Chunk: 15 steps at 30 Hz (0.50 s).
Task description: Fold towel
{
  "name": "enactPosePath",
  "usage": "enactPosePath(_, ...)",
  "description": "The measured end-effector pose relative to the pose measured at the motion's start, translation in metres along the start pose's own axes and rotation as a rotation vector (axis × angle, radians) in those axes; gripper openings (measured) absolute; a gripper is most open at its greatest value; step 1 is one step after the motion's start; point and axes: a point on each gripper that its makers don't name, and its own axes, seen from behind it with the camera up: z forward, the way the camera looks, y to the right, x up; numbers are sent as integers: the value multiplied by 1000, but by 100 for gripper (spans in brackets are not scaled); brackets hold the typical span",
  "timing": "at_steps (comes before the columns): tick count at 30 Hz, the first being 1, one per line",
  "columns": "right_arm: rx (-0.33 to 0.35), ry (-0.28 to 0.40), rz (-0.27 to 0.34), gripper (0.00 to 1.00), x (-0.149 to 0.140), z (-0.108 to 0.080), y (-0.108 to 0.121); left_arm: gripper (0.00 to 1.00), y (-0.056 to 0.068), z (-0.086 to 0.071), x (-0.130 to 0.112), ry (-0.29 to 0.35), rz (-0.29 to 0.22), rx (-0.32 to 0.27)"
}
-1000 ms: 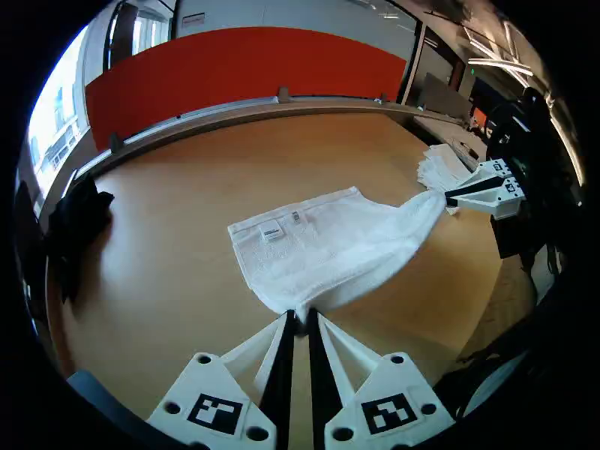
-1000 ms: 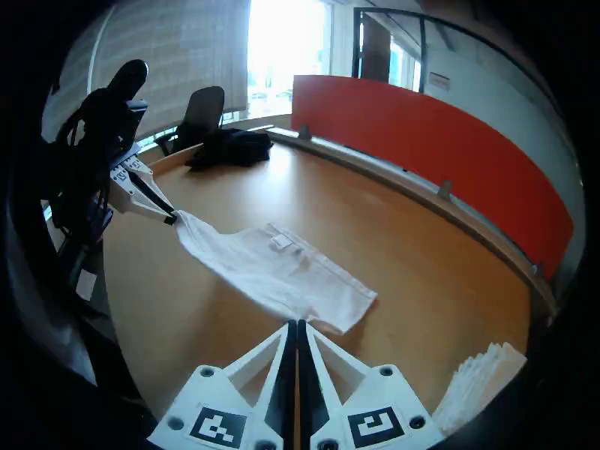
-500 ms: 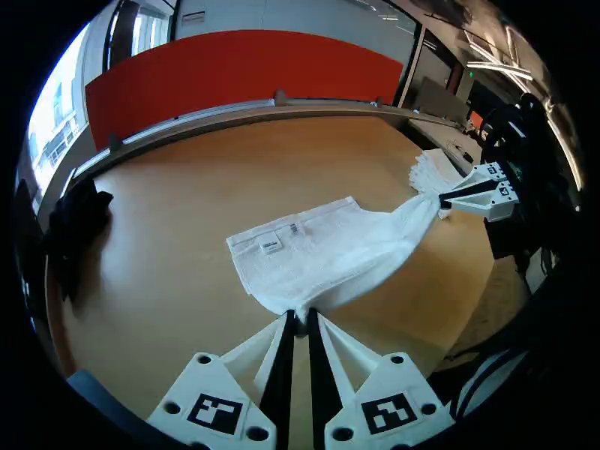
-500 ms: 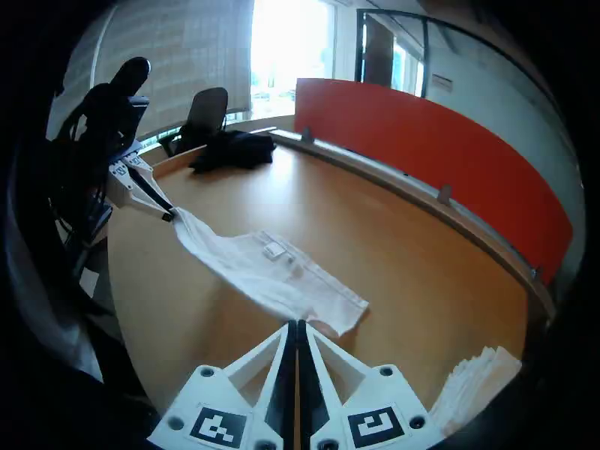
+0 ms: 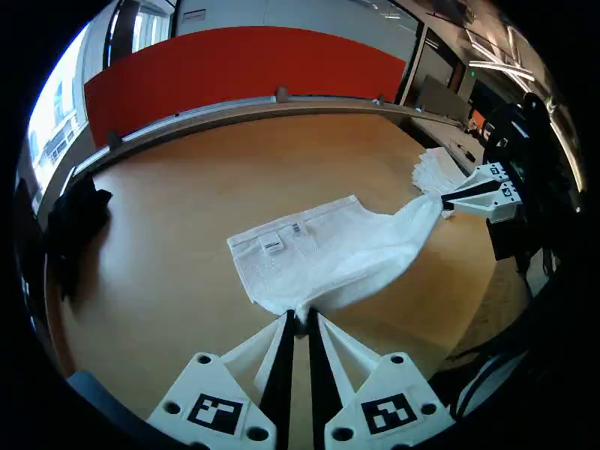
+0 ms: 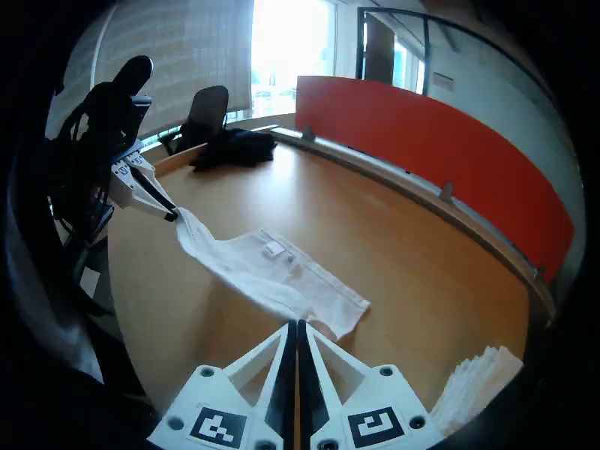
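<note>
Office (red desk divider [image 5: 247, 66]; swivel chair [image 6: 204, 112])

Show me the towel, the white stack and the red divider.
towel [image 5: 322, 251], left gripper view, flat middle.
white stack [image 5: 439, 166], left gripper view, top layer.
red divider [image 5: 247, 64], left gripper view, panel centre.

The right gripper [image 6: 297, 324] clamps the near corner of the towel [image 6: 277, 274]. The left gripper [image 6: 171, 216] pinches the far corner, lifted off the table [image 6: 420, 270].

white towel [image 5: 330, 251], red divider [image 5: 240, 64], tan table [image 5: 187, 187]
</note>
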Motion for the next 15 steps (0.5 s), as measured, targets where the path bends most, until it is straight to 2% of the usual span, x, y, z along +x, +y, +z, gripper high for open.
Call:
enactPosePath(11, 2, -28, 27, 7, -8, 24, 11, 13, -15, 27, 9, -11, 15, 14)
enactPosePath(15, -6, -44, 31, 6, -12, 34, 17, 13, -21, 39, 9, -18, 4, 20)
